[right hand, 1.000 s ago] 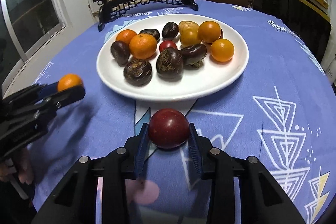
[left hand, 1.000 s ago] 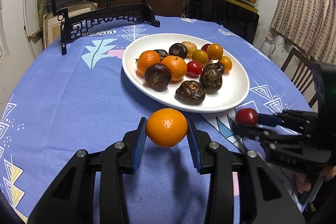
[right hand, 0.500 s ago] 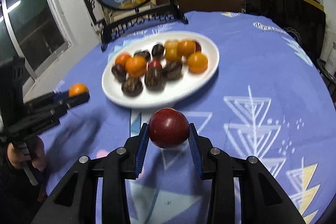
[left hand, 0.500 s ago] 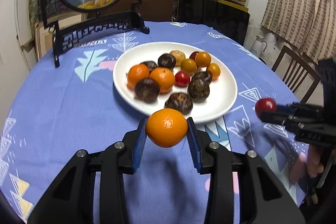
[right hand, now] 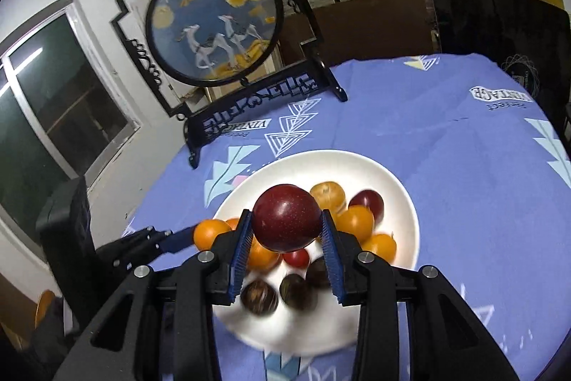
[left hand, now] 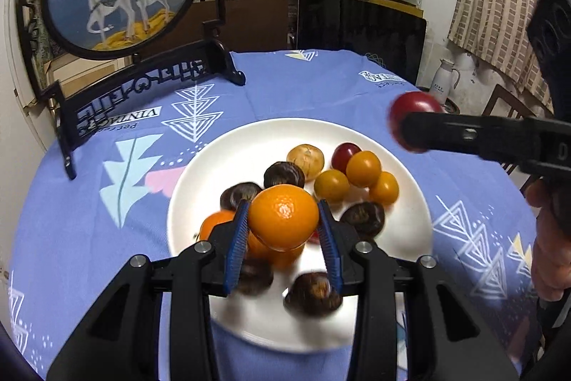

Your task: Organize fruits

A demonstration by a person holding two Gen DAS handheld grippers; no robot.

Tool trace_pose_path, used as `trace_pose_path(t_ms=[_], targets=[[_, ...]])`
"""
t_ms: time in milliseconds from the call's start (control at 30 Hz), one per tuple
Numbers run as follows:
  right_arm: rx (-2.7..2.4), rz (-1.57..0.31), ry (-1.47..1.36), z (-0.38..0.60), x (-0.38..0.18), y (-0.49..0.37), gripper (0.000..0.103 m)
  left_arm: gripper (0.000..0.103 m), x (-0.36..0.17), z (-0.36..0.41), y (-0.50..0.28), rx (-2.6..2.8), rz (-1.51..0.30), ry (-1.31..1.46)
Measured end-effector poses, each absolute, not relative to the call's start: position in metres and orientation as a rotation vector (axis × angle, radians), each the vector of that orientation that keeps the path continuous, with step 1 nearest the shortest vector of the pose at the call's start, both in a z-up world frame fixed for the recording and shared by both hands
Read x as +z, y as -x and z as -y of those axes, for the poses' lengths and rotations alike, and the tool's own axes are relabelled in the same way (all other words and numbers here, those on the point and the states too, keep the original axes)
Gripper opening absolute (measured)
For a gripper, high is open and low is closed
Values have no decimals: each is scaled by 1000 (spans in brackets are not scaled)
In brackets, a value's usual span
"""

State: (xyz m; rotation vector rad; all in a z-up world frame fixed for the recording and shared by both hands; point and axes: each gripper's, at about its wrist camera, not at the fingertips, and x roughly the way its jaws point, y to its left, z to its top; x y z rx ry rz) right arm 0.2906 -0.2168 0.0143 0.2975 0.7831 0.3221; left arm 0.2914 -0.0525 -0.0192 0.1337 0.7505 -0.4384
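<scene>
Both grippers have risen from beside the white plate [left hand: 410, 202] to hover above it. Smooth, oval and glossy, the plate sits on blue patterned cloth [left hand: 89, 220], its near fruits blurred. Left gripper [left hand: 283, 234] clamps a dimpled mandarin [left hand: 283, 218]; right gripper [right hand: 285, 238] clamps a speckled red plum [right hand: 286, 222].

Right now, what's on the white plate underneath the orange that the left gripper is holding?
Below the held orange, the white plate carries more oranges, dark wrinkled fruits and a red one. The left gripper and its orange cover the pile's middle, so no full count.
</scene>
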Motion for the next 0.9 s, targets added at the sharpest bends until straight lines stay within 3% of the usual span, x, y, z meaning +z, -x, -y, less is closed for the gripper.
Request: trace_pose_path(t_ms=[167, 200, 233, 300, 467, 533, 667, 733, 900], targets=[[324, -820, -331, 214, -5, -323, 45, 42, -36, 58, -319, -420, -777, -144], [318, -824, -350, 216, -9, -327, 56, 57, -38, 58, -320, -416, -779, -145], [314, -821, -366, 218, -11, -328, 60, 70, -40, 56, -321, -401, -774, -142], [322, -830, -375, 220, -17, -326, 60, 75, -39, 54, -315, -400, -746, -141], [325, -852, -395, 227, -32, -299, 63, 83, -38, 54, -292, -411, -733, -180], [309, -860, -387, 227, -38, -284, 76, 91, -40, 53, -278, -416, -743, -201], [280, -866, -352, 228, -44, -253, 87, 92, -48, 50, -251, -436, -783, -233], [270, -863, -338, 229, -45, -238, 97, 95, -51, 45, -237, -434, -803, -235], [221, -844, -320, 233, -44, -199, 99, 98, -50, 28, -202, -373, -837, -186]])
